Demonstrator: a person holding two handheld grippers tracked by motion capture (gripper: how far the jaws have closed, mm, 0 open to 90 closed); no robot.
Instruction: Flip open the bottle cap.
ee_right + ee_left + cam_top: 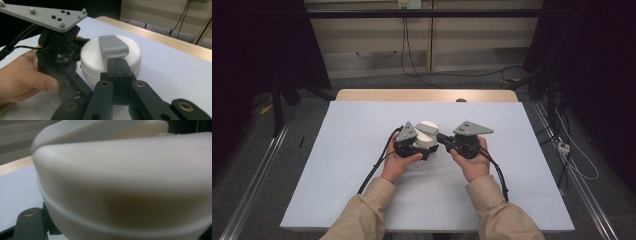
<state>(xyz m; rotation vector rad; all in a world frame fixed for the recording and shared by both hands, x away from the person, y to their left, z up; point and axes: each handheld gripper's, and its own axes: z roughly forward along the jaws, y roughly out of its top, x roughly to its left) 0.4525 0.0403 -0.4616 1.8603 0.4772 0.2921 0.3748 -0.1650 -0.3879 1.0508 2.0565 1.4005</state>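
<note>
A white round container (428,125) with a grey handle (427,129) across its top stands in the middle of the white board. My left gripper (423,150) is at its left side, shut on the white body, which looms close up in the left gripper view as a white body (125,182) with one black jaw at the lower left. My right gripper (441,136) comes in from the right. Its two jaws press together on the near end of the grey handle (113,46), above the white container (92,57). A hand holds each gripper.
The white board (362,150) covers most of a wooden table (427,95), whose far edge shows behind it. Black cables (374,170) trail from both grippers toward the near edge. Metal rails (257,175) run along the floor on both sides.
</note>
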